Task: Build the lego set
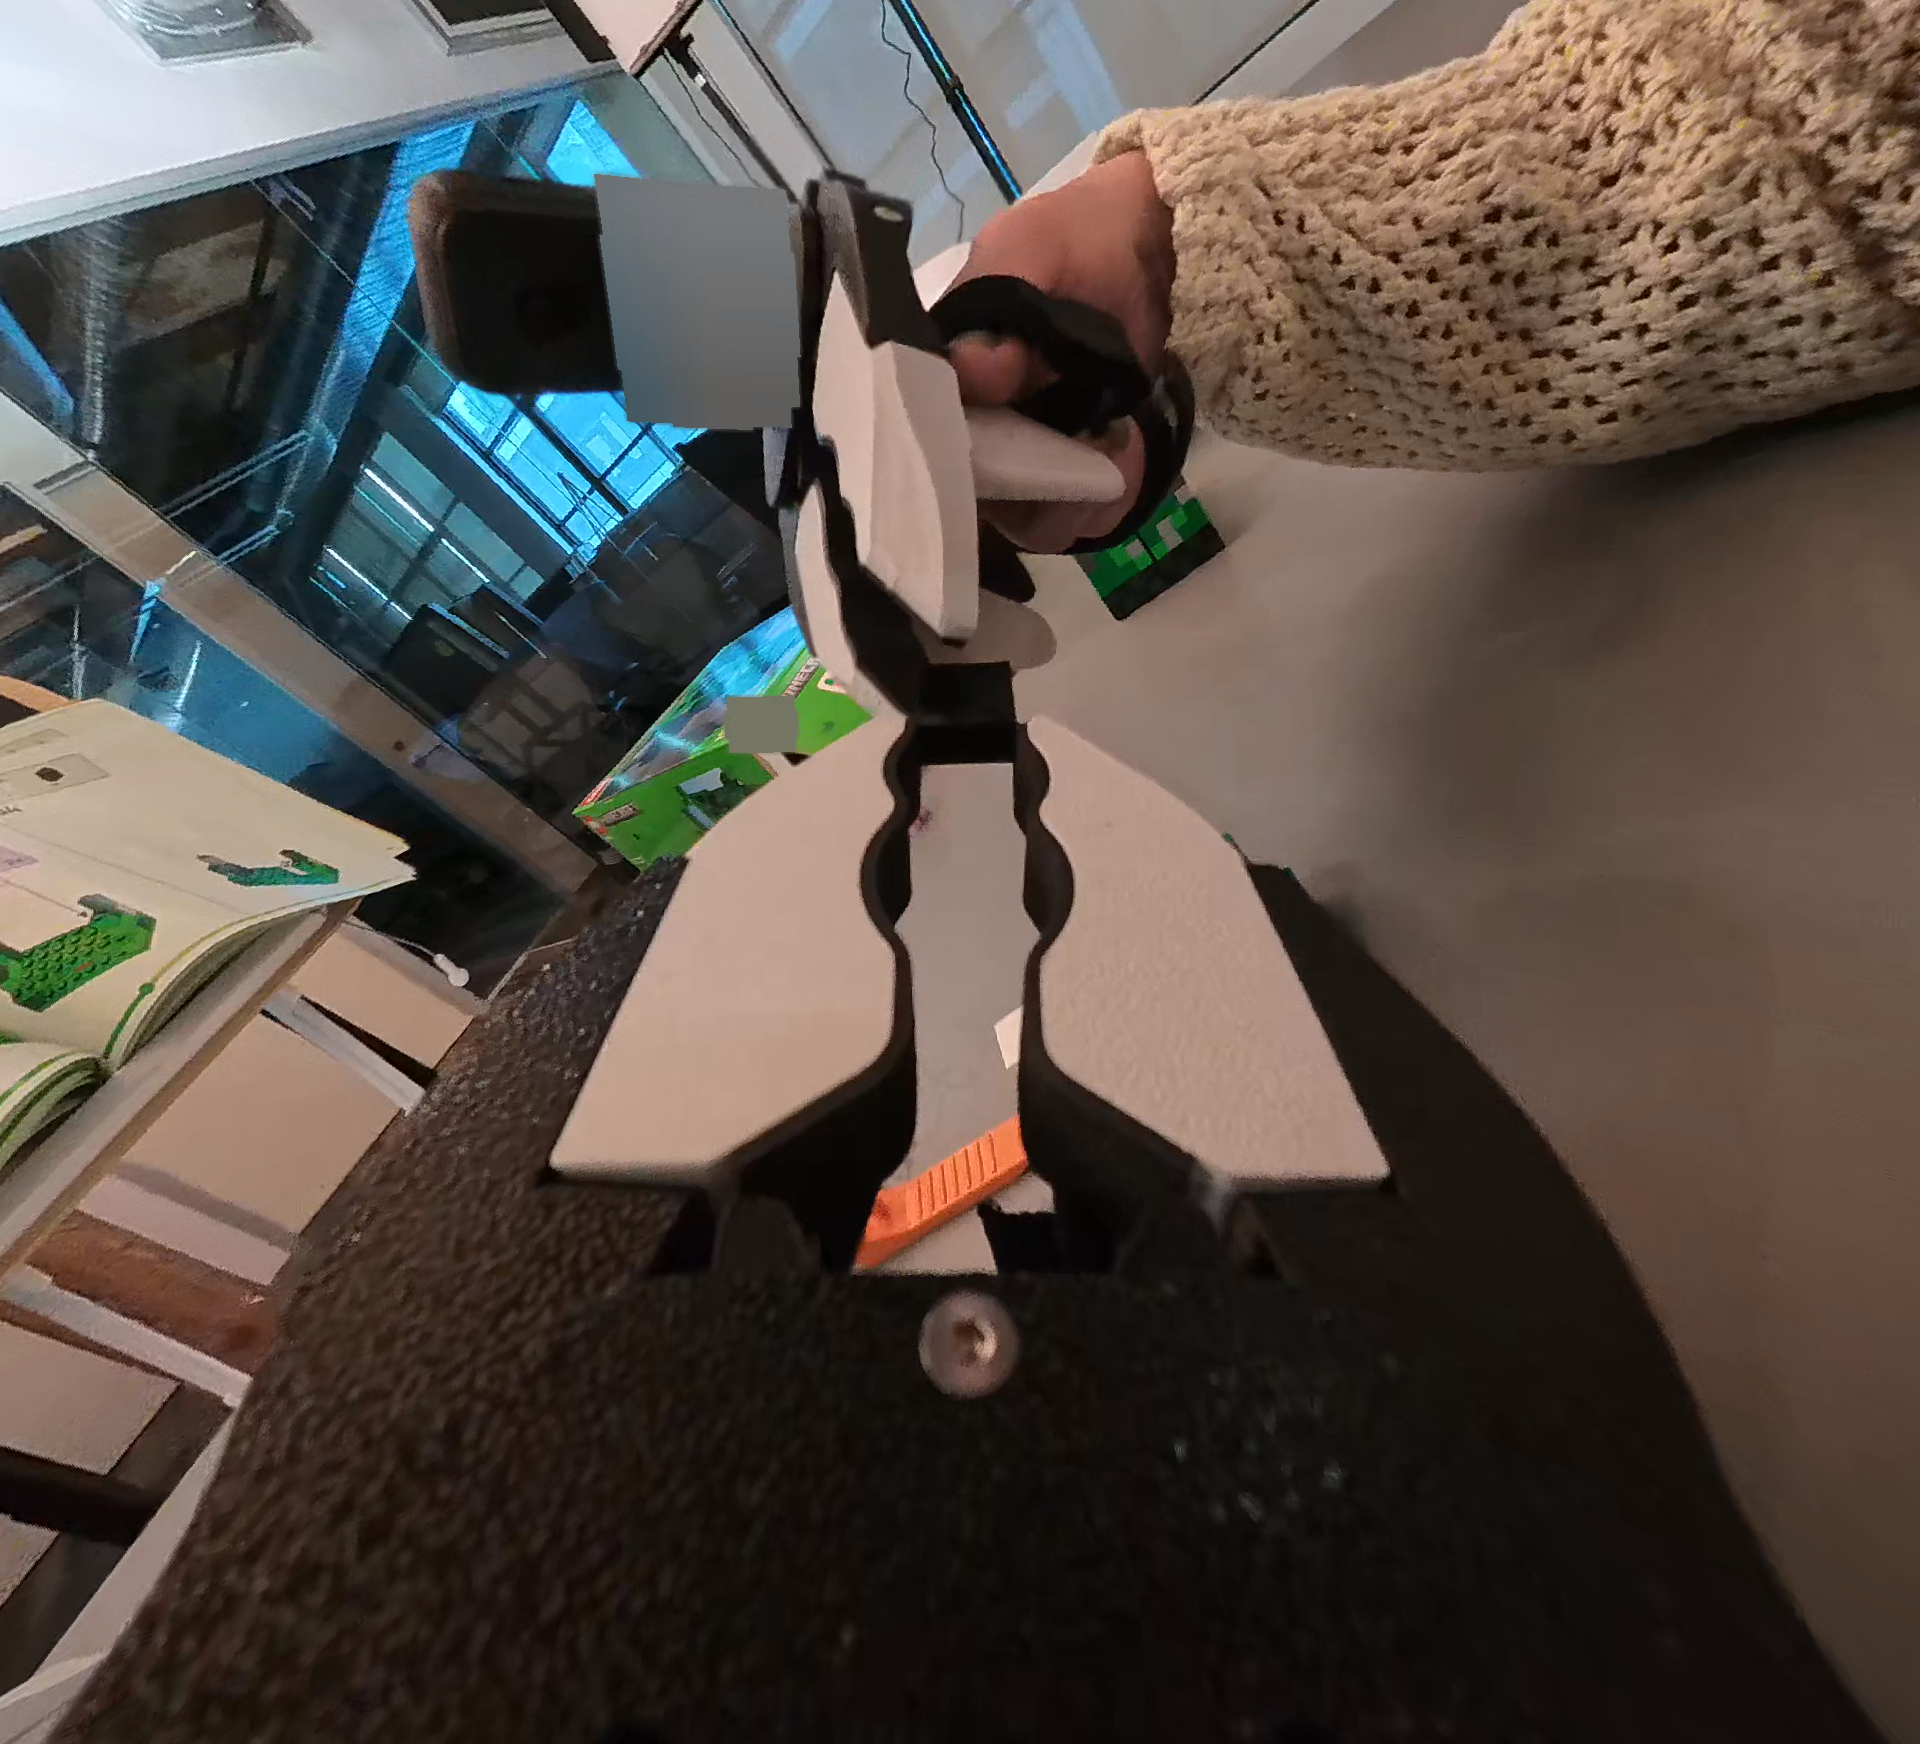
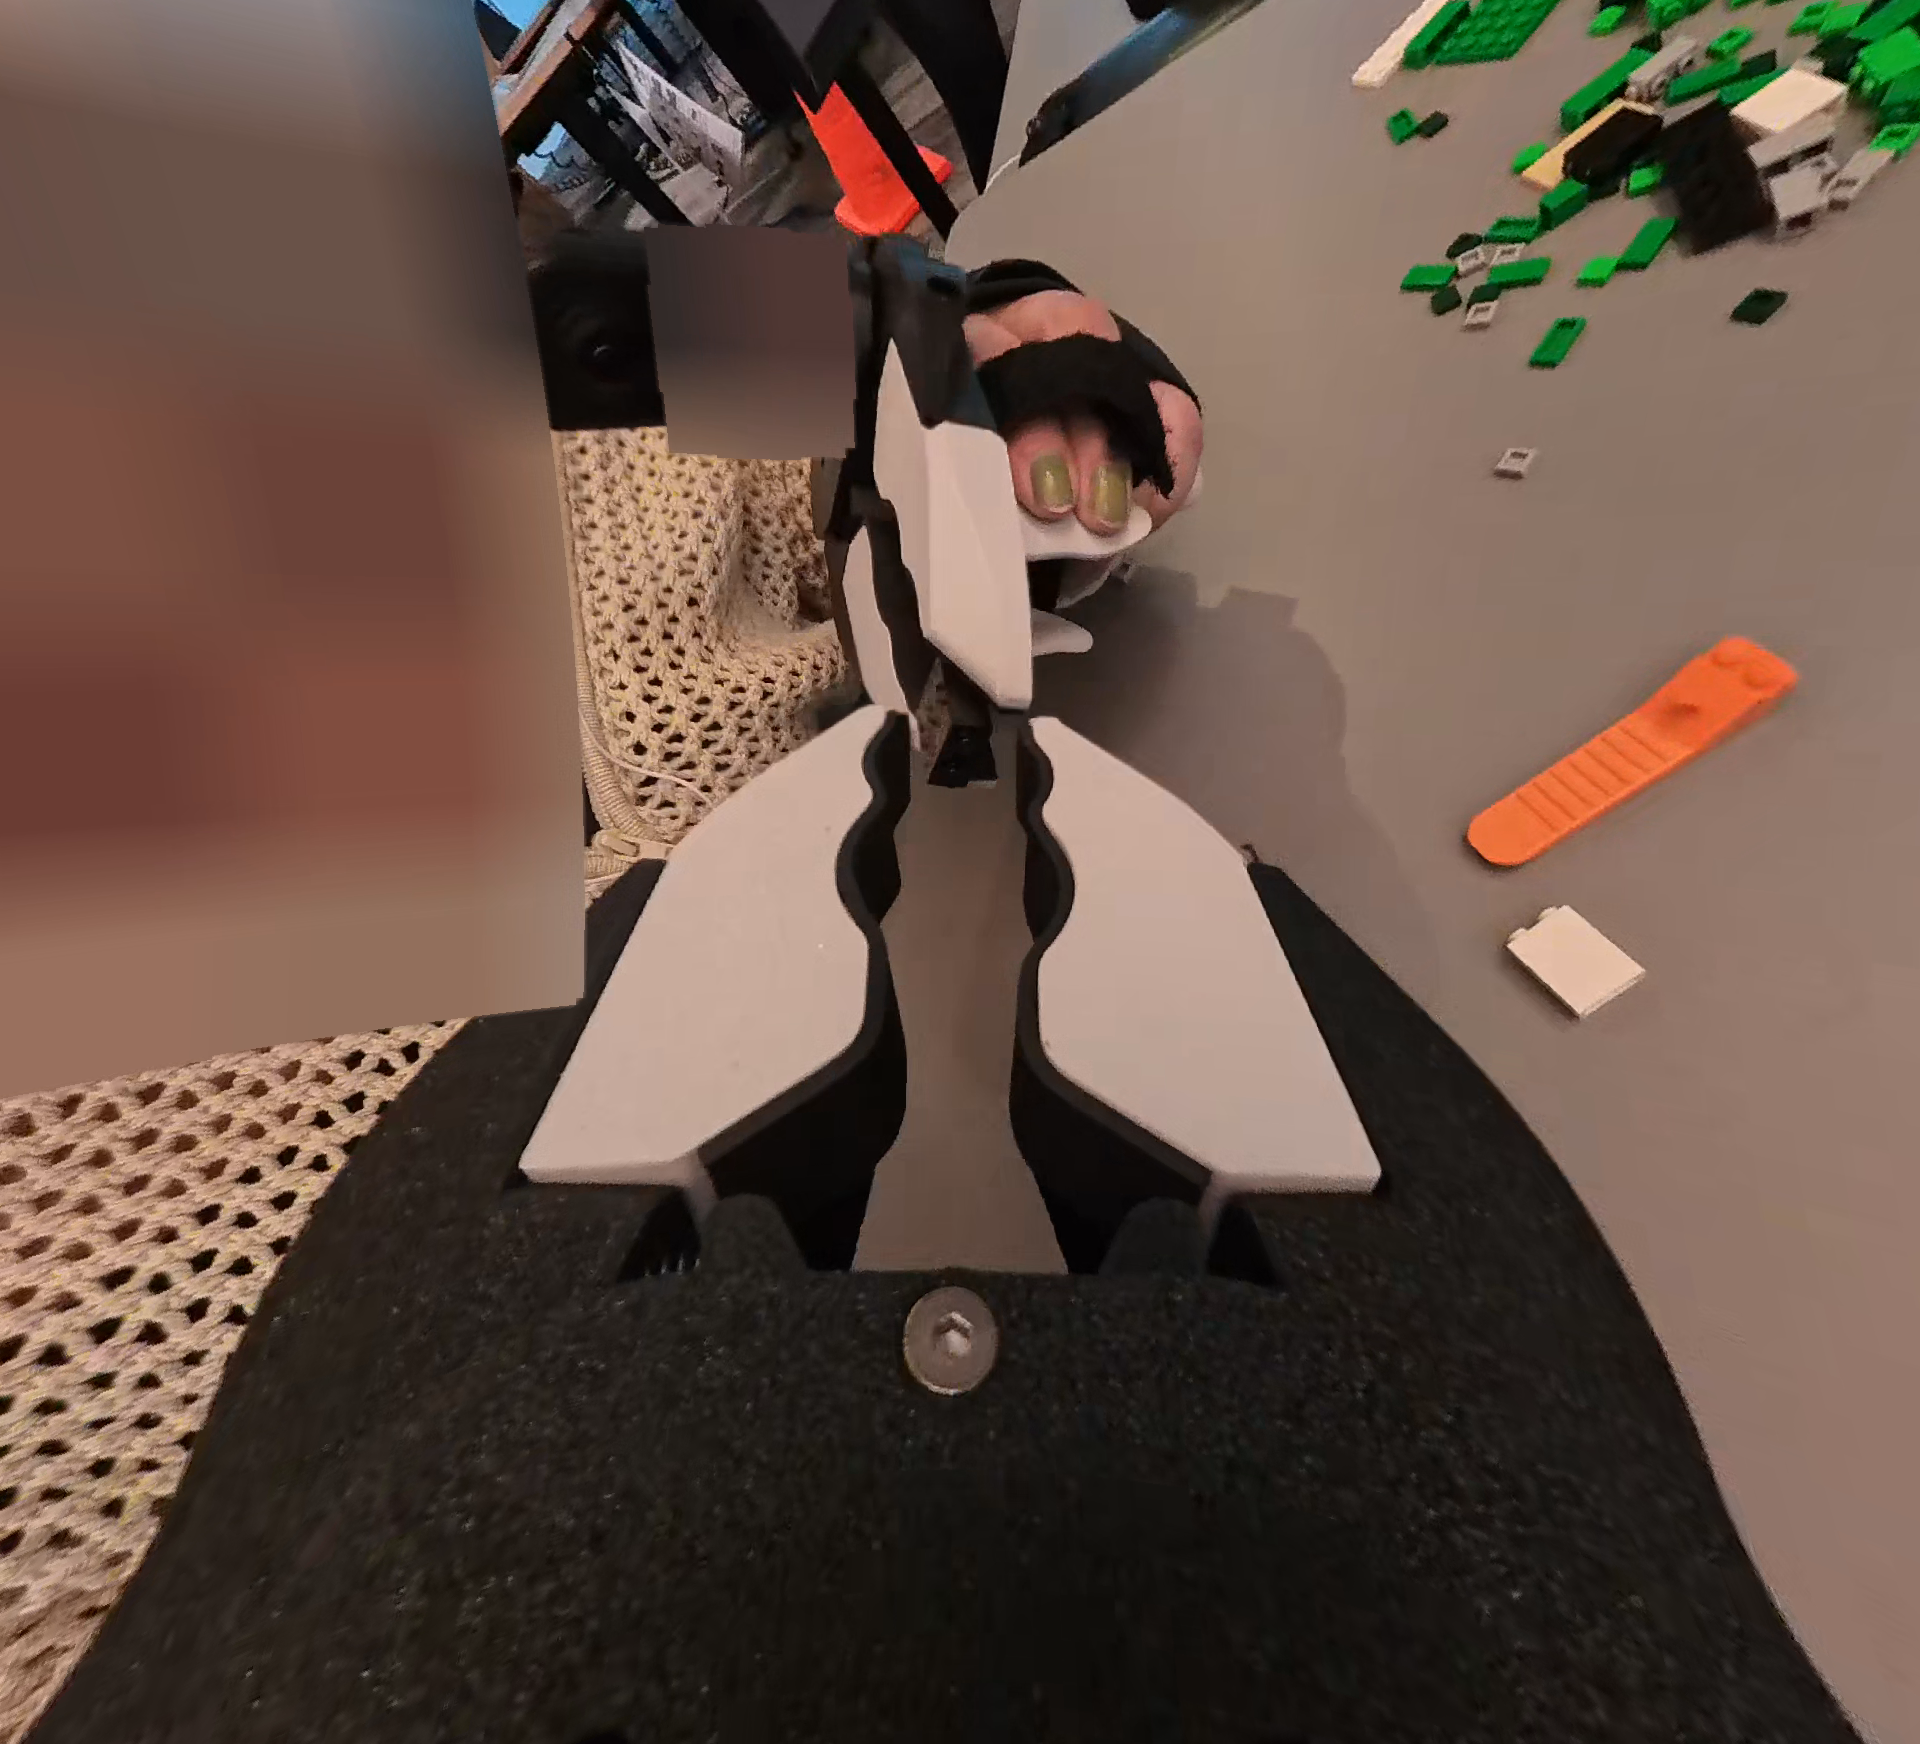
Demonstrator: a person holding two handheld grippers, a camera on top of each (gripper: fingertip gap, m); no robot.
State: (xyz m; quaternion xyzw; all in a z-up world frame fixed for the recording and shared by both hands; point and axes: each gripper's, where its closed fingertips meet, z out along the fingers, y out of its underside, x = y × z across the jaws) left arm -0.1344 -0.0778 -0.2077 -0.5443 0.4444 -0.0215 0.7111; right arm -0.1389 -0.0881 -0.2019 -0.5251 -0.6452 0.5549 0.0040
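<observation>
You are working with two grippers, one orange separator (image 2: 1631,752) and one white tile (image 2: 1576,959). One open booklet (image 1: 125,884) and one green box (image 1: 717,775) are showing.

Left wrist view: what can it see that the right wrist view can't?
Only the left wrist view shows the open instruction booklet and the green box. Only the right wrist view shows the pile of loose green bricks and a white tile. Both show the grey table, the orange brick separator, and a small black brick where the two sets of jaws meet.
</observation>
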